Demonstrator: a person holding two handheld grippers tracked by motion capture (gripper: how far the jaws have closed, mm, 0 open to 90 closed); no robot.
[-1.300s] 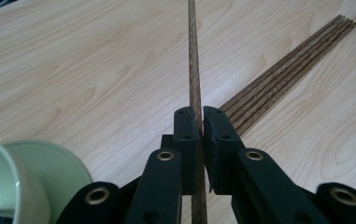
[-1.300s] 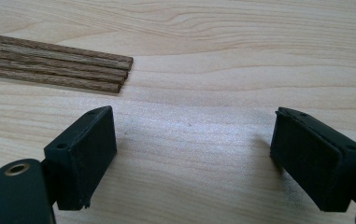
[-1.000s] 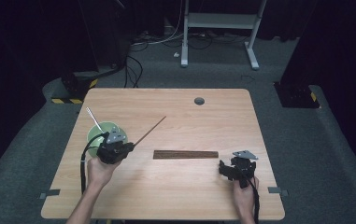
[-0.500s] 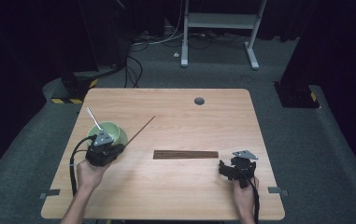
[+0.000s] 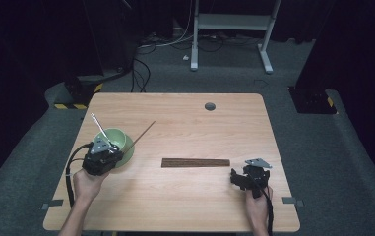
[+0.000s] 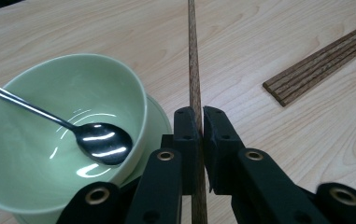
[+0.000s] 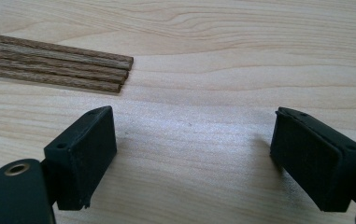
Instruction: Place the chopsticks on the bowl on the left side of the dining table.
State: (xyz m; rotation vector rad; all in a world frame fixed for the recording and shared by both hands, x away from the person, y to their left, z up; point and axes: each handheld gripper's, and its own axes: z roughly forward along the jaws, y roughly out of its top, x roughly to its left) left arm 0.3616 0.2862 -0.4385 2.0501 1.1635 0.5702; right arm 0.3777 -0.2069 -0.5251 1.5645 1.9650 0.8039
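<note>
Chopstick (image 6: 194,60), single, dark wood: clamped between the fingers (image 6: 186,135) of the left gripper (image 5: 107,153), its free end slanting up and away over the bench (image 5: 185,206), just beside the bowl.
Bowl (image 6: 45,140), pale green, on a matching saucer: at the left of the bench, touching nothing but the spoon; the left gripper sits at its near edge in the high view.
Spoon (image 6: 98,142), polished metal: resting in the bowl, handle leaning out over the far-left rim.
Chopsticks, bundle (image 5: 195,162): lying flat side by side at mid-bench, between the two grippers.
Right gripper (image 5: 250,178): low at the right of the bench near the bundle's end; fingers (image 7: 84,154) spread wide, nothing between them.
</note>
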